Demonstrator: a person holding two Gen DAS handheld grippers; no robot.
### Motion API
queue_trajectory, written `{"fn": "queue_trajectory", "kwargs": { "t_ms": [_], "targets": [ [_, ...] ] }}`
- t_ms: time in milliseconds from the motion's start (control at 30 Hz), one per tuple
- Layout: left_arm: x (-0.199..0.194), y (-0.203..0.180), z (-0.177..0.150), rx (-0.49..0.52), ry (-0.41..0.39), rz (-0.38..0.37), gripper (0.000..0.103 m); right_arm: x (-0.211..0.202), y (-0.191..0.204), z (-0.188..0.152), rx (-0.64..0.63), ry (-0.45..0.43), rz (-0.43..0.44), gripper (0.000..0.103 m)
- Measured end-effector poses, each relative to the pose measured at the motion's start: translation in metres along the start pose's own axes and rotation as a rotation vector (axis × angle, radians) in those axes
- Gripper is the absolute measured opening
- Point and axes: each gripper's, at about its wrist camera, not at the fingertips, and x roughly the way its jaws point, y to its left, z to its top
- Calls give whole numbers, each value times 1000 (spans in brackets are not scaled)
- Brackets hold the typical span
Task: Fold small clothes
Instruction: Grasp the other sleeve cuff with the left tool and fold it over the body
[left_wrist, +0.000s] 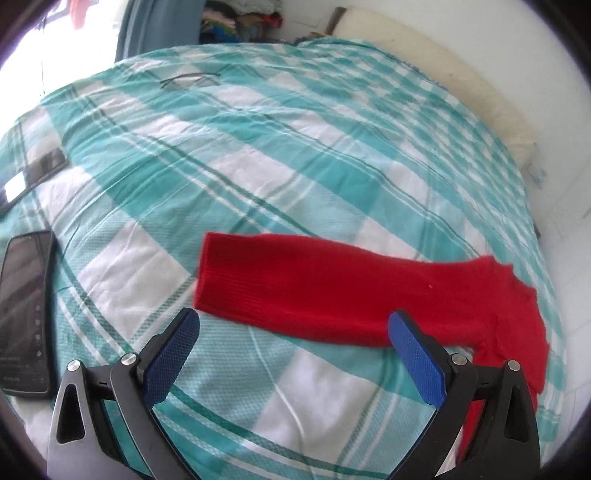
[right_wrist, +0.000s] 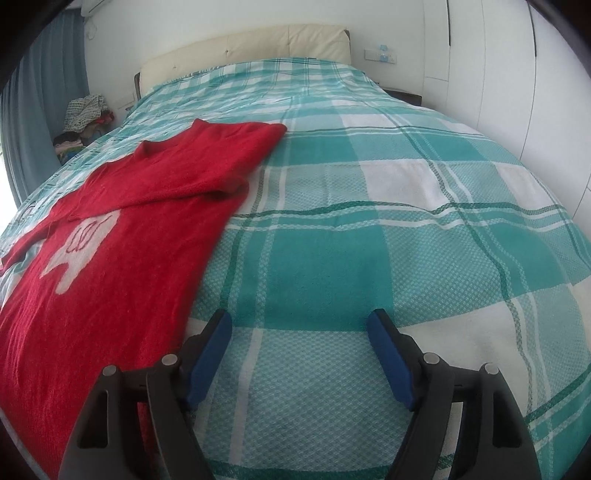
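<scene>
Left wrist view. A red sweater lies on the bed, on a teal-and-white checked cover. One sleeve stretches out flat toward the left of the picture, cuff end free, not folded in. The body of the garment runs off to the lower right, partly hidden behind the gripper frame. The left hand-held gripper hovers just above the cover with its blue pads wide apart and nothing between them; the sleeve's near edge lies just beyond the pads. Some motion blur. A dark phone lies on the cover at far left.

Right wrist view. The sweater fills the left side, spread flat, with a white motif on the front. The far sleeve is laid across, or bunched at, the upper part; which of the two I cannot tell. The right hand-held gripper stands open over bare cover just beside the sweater's edge, holding nothing.

Judgement: folding barely started. Garment laid out; at least one sleeve and the body folds remain. Knit looks soft and thick, likely to drape and slip.
</scene>
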Motion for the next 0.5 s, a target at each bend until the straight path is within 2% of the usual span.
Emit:
{"fn": "queue_trajectory", "kwargs": {
  "t_ms": [67,100,167,233,267,300,367,500],
  "targets": [
    [19,25,7,-65,35,26,100,-1,2,-2,-6,-1,-7,78],
    [27,31,8,-71,42,32,95,-1,2,-2,-7,-1,-8,78],
    [38,33,7,-64,58,41,85,-1,2,-2,-7,-1,-7,78],
    [41,27,4,-31,41,24,81,-1,2,-3,-8,0,-8,78],
    [42,24,4,-11,35,13,70,-2,3,-3,-9,0,-10,78],
    [44,21,4,3,36,8,41,-1,3,-3,-10,1,-12,78],
    [47,20,7,8,58,1,6,0,3,-3,-12,2,-14,78],
    [5,-7,16,81,-26,-41,5,-1,2,-3,-8,1,-8,78]
  ]
}}
